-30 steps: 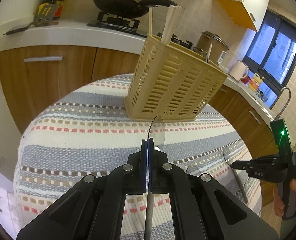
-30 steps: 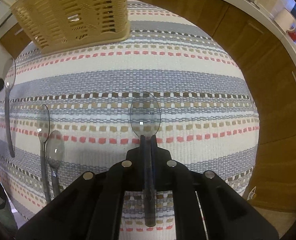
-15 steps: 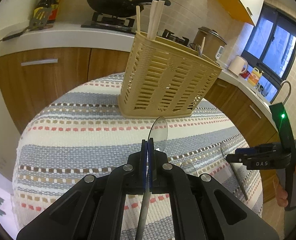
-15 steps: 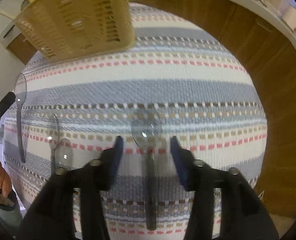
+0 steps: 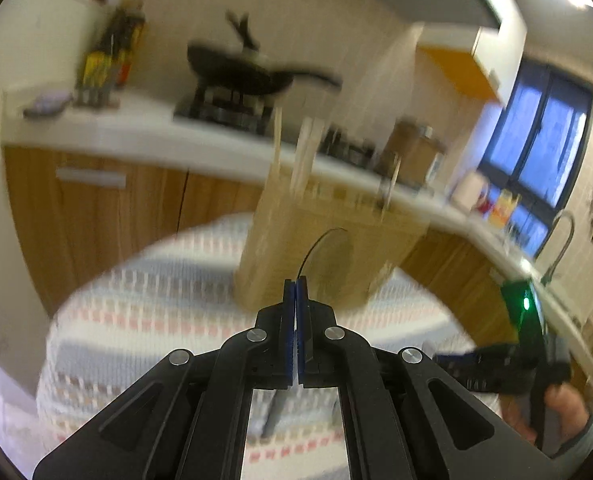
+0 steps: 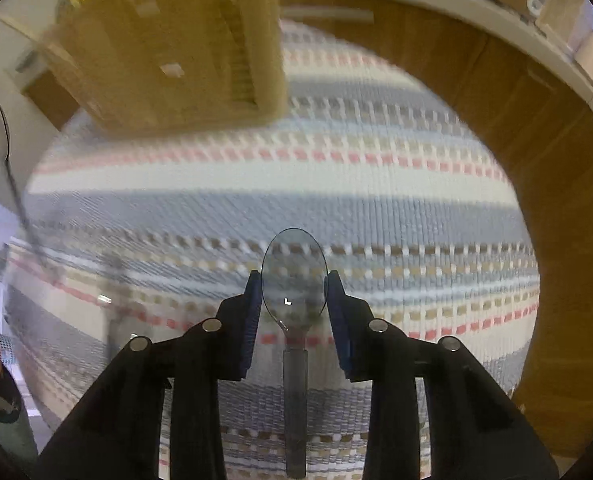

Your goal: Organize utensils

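Partway: left gripper [image 5: 295,292] clamped on one spoon [image 5: 330,264] near basket [image 5: 320,248], right gripper [image 6: 294,292] closing around second spoon [image 6: 294,280], neither stowed yet.

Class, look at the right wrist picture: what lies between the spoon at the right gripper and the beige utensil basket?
Only bare striped tablecloth separates the spoon, between the closing right gripper jaws, from the basket.
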{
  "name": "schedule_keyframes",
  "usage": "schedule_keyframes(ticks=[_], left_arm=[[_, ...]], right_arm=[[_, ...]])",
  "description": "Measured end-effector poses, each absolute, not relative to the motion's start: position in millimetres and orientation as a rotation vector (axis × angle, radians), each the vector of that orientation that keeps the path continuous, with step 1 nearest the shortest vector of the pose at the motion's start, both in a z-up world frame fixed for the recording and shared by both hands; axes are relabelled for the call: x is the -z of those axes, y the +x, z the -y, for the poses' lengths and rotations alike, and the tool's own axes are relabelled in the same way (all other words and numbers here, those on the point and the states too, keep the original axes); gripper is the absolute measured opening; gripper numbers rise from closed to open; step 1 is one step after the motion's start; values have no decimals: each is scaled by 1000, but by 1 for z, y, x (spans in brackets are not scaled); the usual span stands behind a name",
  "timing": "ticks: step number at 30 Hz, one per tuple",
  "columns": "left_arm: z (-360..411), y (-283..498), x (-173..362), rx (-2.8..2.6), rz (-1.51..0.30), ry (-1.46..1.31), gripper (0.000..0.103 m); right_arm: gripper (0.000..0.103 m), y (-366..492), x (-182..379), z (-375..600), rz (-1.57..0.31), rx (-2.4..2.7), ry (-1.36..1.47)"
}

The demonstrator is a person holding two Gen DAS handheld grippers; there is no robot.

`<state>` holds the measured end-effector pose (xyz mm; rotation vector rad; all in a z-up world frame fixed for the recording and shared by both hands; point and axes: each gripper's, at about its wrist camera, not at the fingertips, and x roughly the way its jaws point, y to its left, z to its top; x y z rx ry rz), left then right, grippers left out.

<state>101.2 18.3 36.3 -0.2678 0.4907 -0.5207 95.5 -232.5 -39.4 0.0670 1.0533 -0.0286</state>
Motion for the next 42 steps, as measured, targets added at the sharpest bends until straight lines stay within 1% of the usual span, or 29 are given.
schedule_keyframes(ticks=[5, 7, 10, 13, 14, 15, 17, 19, 22, 25, 27, 31, 37, 40, 41, 42], left_arm=[[-19, 105, -82, 524, -282, -325, 0], [-18, 107, -94, 532, -229, -354, 0], [-11, 111, -101, 548, -225, -348, 0], [-16, 121, -83, 568, -350, -354, 0], [-20, 124, -76, 570, -392, -354, 2], [-21, 129, -64, 578, -460, -339, 6], [-22, 134, -45, 630, -557, -300, 27], [-12, 135, -30, 721, -644, -214, 38], [9, 131, -25, 842, -671, -132, 38], [48, 133, -17, 944, -749, 35, 38], [73, 129, -7, 996, -785, 201, 38], [85, 135, 11, 1043, -845, 388, 41], [83, 165, 37, 1061, -972, 455, 41], [77, 168, 44, 1036, -980, 442, 36], [75, 168, 44, 1001, -978, 445, 19], [74, 167, 45, 964, -977, 447, 8]], right_arm=[[30, 91, -10, 229, -848, -22, 69], [30, 92, -28, 228, -764, -45, 80], [30, 97, -42, 230, -733, -55, 90], [30, 98, -41, 232, -737, -71, 108], [30, 96, -40, 231, -743, -75, 113], [30, 95, -37, 235, -749, -79, 120], [30, 94, -28, 240, -771, -83, 145], [30, 84, -23, 246, -785, -88, 168], [30, 79, -16, 257, -801, -75, 186], [30, 71, -12, 268, -812, -49, 196], [30, 64, -11, 275, -815, -37, 207], [30, 54, -4, 287, -831, -35, 232], [30, 49, 3, 286, -847, -48, 238], [30, 47, 4, 283, -851, -55, 234], [30, 47, 5, 281, -853, -57, 233], [30, 47, 5, 280, -854, -59, 234]])
